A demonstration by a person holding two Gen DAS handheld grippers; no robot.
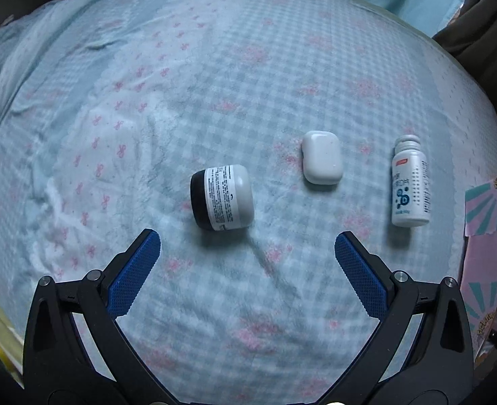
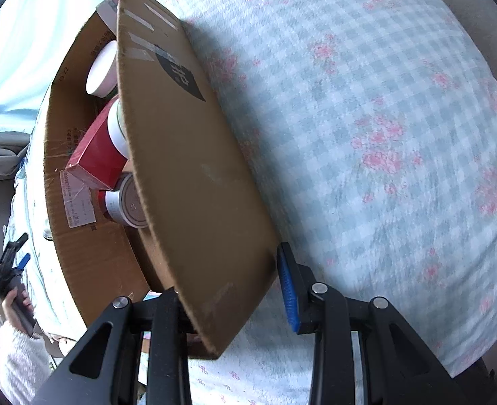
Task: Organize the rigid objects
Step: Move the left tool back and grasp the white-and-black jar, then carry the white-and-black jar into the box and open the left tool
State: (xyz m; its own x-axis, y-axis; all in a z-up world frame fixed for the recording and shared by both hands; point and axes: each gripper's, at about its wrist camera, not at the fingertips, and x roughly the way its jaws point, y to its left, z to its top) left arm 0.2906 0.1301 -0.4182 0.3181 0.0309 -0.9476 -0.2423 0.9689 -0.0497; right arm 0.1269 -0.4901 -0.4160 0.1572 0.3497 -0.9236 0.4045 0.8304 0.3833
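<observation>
Left wrist view: the left gripper (image 1: 247, 246) is held above a checked bedspread (image 1: 214, 84) with its blue pads (image 1: 133, 273) spread wide and nothing between them. Three items are laid out on the cloth ahead of it. A jar (image 1: 222, 197) with a dark lid and a printed label is seen lying on its side just beyond the fingertips, nearer the left finger. A white earbud case (image 1: 321, 162) is set flat to the right of the jar and apart from it. A small white bottle (image 1: 410, 184) with blue print is laid on its side further right, its neck pointing away from the camera. At the right edge a pink and teal printed box (image 1: 488, 236) is partly seen.

Right wrist view: the right gripper (image 2: 235, 290) is placed astride the near wall of a cardboard box (image 2: 187, 175), with the right blue pad (image 2: 287, 287) just outside the wall and the left finger hidden behind it. Whether the wall is actually clamped cannot be told. Inside the box a red carton (image 2: 96, 152), a white cup (image 2: 101, 71) and a tin (image 2: 130, 206) are stacked together. At the far left the other gripper is seen held in a hand (image 2: 19, 303) with a fuzzy sleeve
</observation>
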